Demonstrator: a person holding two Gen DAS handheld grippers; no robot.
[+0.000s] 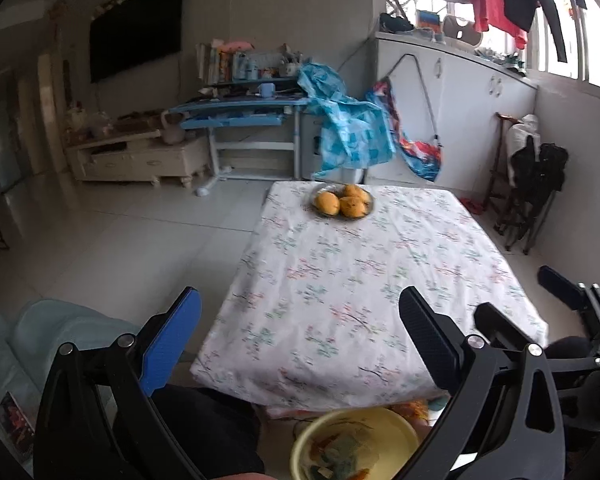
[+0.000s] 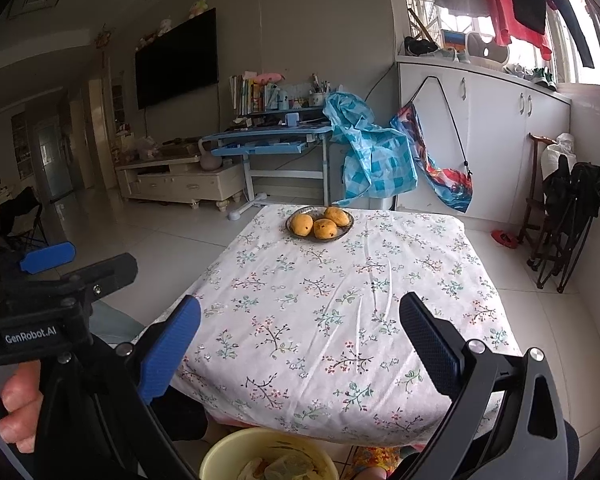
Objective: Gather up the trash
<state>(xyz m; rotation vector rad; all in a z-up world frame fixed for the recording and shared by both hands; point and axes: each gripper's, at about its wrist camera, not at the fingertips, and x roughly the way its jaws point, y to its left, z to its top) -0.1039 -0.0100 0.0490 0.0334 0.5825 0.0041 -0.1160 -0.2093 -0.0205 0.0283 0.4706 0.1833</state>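
A yellow bin (image 1: 352,440) stands on the floor just under the near edge of the table, with crumpled wrappers inside it; the right wrist view has the yellow bin (image 2: 266,454) at the bottom too. My left gripper (image 1: 300,336) hangs open above the near table edge, nothing between its fingers. My right gripper (image 2: 300,340) is also open and empty, beside it over the same edge. Each view catches the other tool: the right gripper (image 1: 528,304) at the right, the left gripper (image 2: 72,266) at the left, held by a hand (image 2: 16,400).
The table carries a floral cloth (image 2: 340,300), and a plate of three mangoes (image 2: 320,224) sits at its far edge. Beyond are a blue desk (image 2: 268,140), a TV cabinet (image 2: 180,180) and white cupboards (image 2: 500,140). Folded black chairs (image 2: 568,220) lean at the right wall.
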